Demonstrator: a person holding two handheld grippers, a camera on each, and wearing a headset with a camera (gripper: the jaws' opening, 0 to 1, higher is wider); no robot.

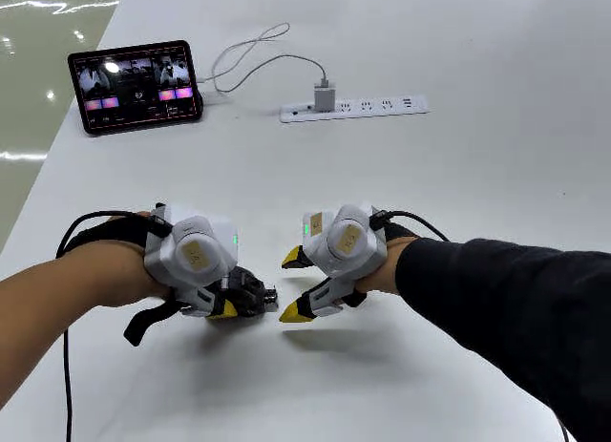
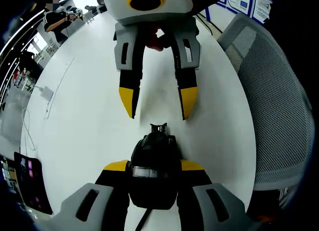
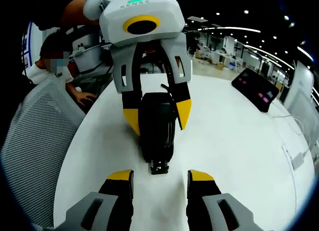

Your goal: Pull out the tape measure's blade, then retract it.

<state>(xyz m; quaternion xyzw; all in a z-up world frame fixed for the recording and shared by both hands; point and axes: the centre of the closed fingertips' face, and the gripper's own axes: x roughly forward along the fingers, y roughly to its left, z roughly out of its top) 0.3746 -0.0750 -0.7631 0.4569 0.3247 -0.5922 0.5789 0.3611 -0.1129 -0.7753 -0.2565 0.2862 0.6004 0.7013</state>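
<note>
A black tape measure (image 1: 246, 294) sits low over the white table (image 1: 449, 165), and my left gripper (image 1: 241, 299) is shut on its case. In the left gripper view the case (image 2: 154, 173) is clamped between my yellow-tipped jaws, its blade tab (image 2: 158, 127) pointing forward, blade not drawn out. My right gripper (image 1: 293, 285) faces it from the right, open, its fingertips just short of the tab. In the right gripper view the tab (image 3: 158, 167) lies just ahead of my open right gripper (image 3: 159, 176), with the left gripper (image 3: 157, 116) gripping the case (image 3: 157, 133) beyond.
A lit tablet (image 1: 134, 87) stands at the far left of the table. A white power strip (image 1: 353, 107) with a charger and cable lies behind the grippers. The table's left edge is near. A mesh chair (image 2: 269, 91) and a person (image 3: 65, 66) are beside the table.
</note>
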